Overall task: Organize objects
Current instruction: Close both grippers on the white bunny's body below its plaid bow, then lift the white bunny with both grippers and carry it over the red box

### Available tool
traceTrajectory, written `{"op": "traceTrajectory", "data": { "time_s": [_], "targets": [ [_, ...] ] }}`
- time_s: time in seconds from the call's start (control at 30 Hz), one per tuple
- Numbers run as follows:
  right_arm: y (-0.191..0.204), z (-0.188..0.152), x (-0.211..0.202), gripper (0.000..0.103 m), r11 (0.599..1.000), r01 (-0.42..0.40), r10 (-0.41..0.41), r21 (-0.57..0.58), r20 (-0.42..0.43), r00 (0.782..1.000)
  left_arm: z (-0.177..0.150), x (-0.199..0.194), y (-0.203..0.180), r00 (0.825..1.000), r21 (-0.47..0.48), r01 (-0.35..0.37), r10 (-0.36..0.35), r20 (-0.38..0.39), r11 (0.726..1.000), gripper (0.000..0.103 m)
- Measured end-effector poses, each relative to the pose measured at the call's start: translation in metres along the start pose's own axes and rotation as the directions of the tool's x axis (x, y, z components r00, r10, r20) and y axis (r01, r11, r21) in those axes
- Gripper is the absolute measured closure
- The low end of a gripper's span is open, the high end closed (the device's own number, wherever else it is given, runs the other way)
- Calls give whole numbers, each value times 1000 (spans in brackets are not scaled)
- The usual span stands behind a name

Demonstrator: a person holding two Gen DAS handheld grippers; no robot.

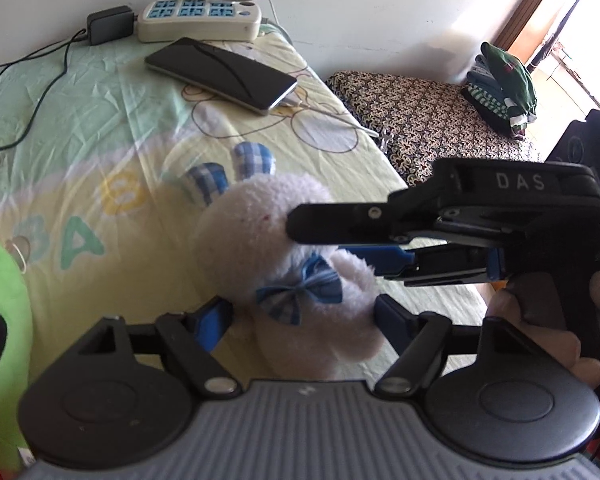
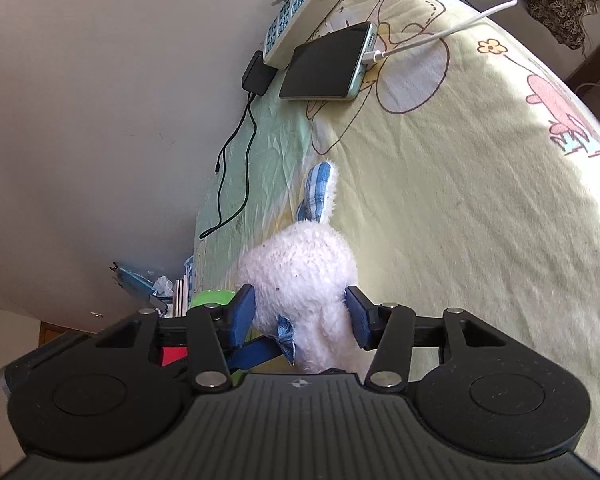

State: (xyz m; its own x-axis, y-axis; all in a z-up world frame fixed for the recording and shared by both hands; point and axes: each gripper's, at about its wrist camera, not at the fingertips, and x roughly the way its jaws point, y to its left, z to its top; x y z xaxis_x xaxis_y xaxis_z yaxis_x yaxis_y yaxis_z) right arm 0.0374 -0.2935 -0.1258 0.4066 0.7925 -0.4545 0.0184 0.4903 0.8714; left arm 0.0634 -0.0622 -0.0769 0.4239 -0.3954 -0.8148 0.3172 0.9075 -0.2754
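White plush rabbit [image 1: 288, 256] is clamped in my right gripper [image 2: 300, 312] and flanked by my left gripper [image 1: 304, 320] jaws, apart, above the bed [image 1: 100, 120]; placement remains.

The right gripper [image 2: 300, 314] sits low in the frame, its blue fingers [image 2: 244, 312] pressed into a white plush rabbit [image 2: 300, 276] on the bed [image 2: 460, 220] — a phone [image 2: 328, 64] and a power strip [image 2: 300, 12] lie at upper centre, side by side.

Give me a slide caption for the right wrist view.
Right tool closing around white plush rabbit on the bed sheet.
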Motion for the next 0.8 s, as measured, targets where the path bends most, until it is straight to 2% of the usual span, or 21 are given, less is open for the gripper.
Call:
{"op": "traceTrajectory", "data": {
  "time_s": [0.07, 0.4, 0.8],
  "targets": [
    [4, -5, -2, 55, 1000, -4, 4, -12, -7, 1000, -1, -2, 0, 1000, -7, -1, 1, 1, 1000, 31],
    [16, -52, -18, 58, 1000, -22, 22, -20, -43, 999, -32, -35, -12, 1000, 5, -9, 9, -10, 1000, 30],
    [64, -107, -20, 57, 991, -39, 26, -131, -98, 995, -87, -104, -15, 997, -25, -53, 54, 57, 998, 30]
  ]
}}
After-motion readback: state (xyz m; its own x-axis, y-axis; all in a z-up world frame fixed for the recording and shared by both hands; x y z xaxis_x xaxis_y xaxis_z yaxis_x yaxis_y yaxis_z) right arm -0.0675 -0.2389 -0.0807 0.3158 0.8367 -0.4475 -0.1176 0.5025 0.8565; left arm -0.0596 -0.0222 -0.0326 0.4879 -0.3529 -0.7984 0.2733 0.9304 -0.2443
